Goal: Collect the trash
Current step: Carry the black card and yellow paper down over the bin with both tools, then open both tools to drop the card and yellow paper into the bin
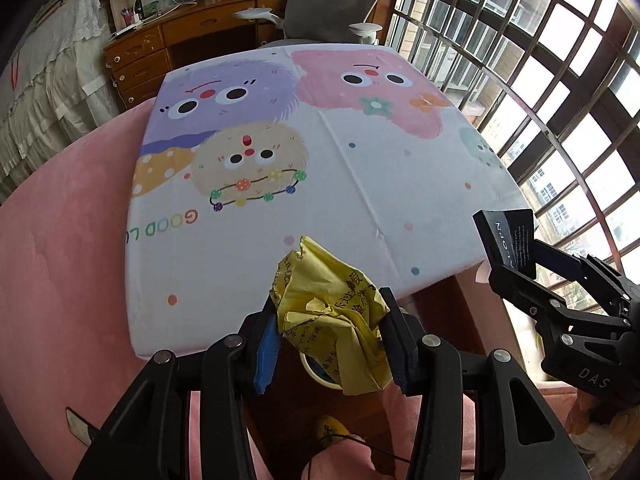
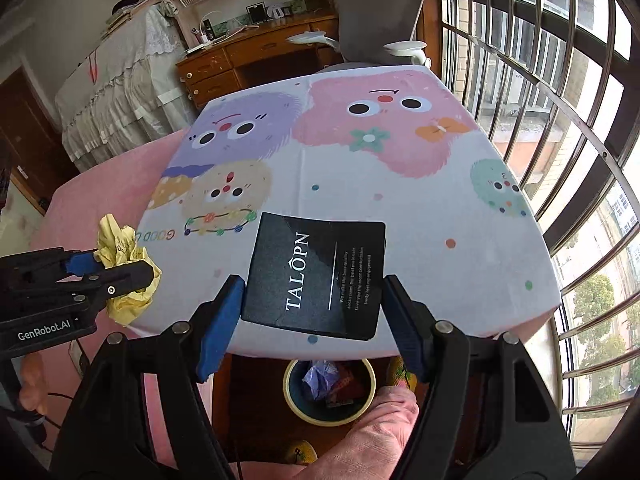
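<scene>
Both sets of jaws are clamped on trash: the right gripper [image 2: 312, 300] pinches a black card sleeve [image 2: 316, 276] by its side edges, and the left gripper [image 1: 328, 340] squeezes a crumpled yellow wrapper [image 1: 332, 312]. Each piece hangs over the near edge of the worktop [image 2: 420, 208], whose cloth looks otherwise cleared. The bin [image 2: 296, 404] sits on the floor below, at about 6 o'clock from the sleeve in the right wrist view. Best move, I judge: bring each hand squarely over the bin mouth before letting go. The stiff sleeve could strike the rim, so tip it edge-down; the light wrapper may drift, so release it low.
</scene>
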The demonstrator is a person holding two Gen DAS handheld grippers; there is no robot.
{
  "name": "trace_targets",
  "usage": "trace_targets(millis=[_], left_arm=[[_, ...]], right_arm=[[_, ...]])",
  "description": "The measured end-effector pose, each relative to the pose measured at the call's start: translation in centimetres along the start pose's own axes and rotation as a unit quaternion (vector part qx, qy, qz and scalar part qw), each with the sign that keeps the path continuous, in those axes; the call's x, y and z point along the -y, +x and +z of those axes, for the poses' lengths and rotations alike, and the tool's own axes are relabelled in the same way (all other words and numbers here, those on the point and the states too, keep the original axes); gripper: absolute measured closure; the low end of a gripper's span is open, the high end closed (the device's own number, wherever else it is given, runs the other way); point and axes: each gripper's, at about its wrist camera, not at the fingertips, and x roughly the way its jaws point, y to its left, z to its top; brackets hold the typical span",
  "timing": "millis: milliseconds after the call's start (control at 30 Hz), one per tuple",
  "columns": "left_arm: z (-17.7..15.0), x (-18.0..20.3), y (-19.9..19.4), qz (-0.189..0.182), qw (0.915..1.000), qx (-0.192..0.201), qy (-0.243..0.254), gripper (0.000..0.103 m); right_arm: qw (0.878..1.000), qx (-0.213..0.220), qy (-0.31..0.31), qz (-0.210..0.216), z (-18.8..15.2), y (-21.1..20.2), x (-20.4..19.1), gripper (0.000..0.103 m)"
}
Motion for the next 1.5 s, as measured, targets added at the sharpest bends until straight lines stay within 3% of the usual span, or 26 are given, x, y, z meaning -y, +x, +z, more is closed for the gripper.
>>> trace_targets(millis=[200,433,633,800,1100,1233,1300,1500], left_arm=[[-5.4,0.2,0.2,-0.020,0.9994,-0.028,-0.008,0.058],[-9.3,1.3,3.6,-0.032,0.9973,-0.057,-0.032,0.057],[-13.8,1.8,11.2,-0.023,0.9940,-0.087,-0.063,0.057],[-16.7,1.5,20.7,-0.020,0.9890,-0.107,-0.100,0.057],[-19.1,1.2,34.9,-0.033,0.9849,-0.124,-0.116,0.050],[-19.7,0.6,38.5,-0.030,0.9835,-0.139,-0.112,0.037],[-20.0,0.4,39.3,-0.028,0.9830,-0.141,-0.114,0.021],[-20.0,-1.1,40.0,-0.018,0.9827,-0.141,-0.119,0.019]], right_arm=[[0.999,-0.039,-0.021,0.006,-7.4,-3.9,-3.1,0.036],[0.995,-0.089,-0.031,0.002,-12.6,-4.7,-3.1,0.036],[0.989,-0.147,0.020,0.011,-15.6,1.4,0.8,0.036],[0.980,-0.187,0.066,0.011,-20.1,10.1,4.3,0.036],[0.968,-0.216,0.129,-0.003,-27.1,24.0,9.0,0.035],[0.965,-0.226,0.135,-0.011,-28.7,28.2,10.1,0.035],[0.964,-0.229,0.137,-0.012,-29.1,29.6,10.5,0.035],[0.962,-0.238,0.137,-0.014,-29.6,32.1,11.4,0.034]])
